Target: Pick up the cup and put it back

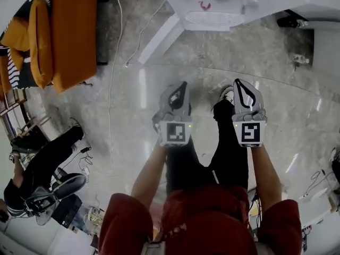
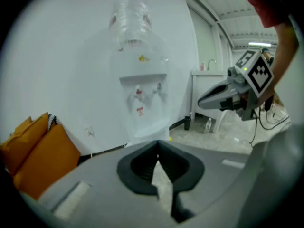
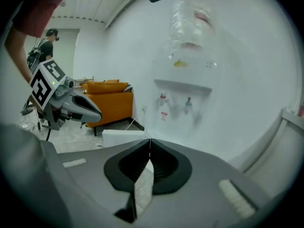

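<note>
A pale, glossy stone floor [image 1: 127, 94] is seen far below both claws in the head view. A white wall [image 2: 61, 70] is faced in both gripper views. Against it a white water dispenser [image 2: 142, 103] is stood, topped by a clear upturned bottle [image 2: 130, 23]. An orange sofa [image 1: 69, 33] is set beside the dispenser, along the same wall.

The left claw [image 2: 157, 142] is closed completely: its dark pads are pressed tip to tip, and nothing is held between them. The right claw [image 3: 150, 141] is likewise closed fully on nothing. In the head view both are held side by side and apart, above the wearer's black trousers [image 1: 228, 153]. They are pointed towards the dispenser and touch nothing.

The cup cannot be made out in any view.

A black-and-white square marker is carried on the left claw's cube [image 1: 175, 133], and another on the right claw's cube [image 1: 249, 133]. A small red label [image 2: 139, 111] is fixed below the dispenser's taps, but it is too blurred to be read. A small yellow mark [image 2: 142, 58] is seen above the taps, also unreadable. A red mark [image 1: 204, 5] on the dispenser's top is seen in the head view; no letters can be made out.
</note>
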A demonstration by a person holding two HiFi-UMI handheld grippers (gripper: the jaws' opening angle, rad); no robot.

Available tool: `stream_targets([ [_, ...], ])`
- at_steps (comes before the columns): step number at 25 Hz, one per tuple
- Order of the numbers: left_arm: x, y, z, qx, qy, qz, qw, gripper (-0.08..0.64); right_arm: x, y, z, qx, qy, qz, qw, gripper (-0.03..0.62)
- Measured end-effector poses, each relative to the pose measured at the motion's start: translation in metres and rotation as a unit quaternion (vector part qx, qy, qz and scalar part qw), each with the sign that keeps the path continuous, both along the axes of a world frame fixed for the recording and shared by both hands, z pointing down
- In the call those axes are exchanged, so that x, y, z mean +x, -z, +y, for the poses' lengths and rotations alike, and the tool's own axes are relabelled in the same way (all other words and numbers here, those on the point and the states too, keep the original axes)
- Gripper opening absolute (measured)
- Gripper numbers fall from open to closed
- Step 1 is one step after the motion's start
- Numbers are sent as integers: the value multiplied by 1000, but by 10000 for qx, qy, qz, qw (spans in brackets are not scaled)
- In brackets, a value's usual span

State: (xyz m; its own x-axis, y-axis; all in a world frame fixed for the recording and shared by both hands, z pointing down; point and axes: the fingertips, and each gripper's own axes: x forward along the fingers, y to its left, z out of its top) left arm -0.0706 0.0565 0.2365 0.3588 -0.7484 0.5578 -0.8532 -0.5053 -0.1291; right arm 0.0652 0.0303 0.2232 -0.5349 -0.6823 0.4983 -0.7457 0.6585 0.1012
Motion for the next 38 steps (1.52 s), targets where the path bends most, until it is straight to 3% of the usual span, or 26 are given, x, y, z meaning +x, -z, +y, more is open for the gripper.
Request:
stream_targets([
  [5,-2,104,1,-79,42,132,9999,-2,10,106,1,-443,-213,-226,9985,2],
  [11,8,204,-4,135,-197,88,9997,-2,15,210,-3,-327,-330,-453,9979,2],
  [17,14,280,-11,419,-477,91,9979,-2,0,284,3,125,213,-372,9990,2],
  [21,20,320,-29,659,-606,140,9959,-2,3,326,-17,244,326,-689,9968,2],
  [26,17,348,-45,971,-655,121,9930,-2,19,359,-34,470,186,-769,9958,2],
  [33,-3,383,-64,1350,-305,307,9899,-2,27,374,-46,697,25,-819,9942,2],
  [38,-2,394,-69,1488,-344,289,9879,-2,29,379,-56,790,-74,-814,9935,2],
])
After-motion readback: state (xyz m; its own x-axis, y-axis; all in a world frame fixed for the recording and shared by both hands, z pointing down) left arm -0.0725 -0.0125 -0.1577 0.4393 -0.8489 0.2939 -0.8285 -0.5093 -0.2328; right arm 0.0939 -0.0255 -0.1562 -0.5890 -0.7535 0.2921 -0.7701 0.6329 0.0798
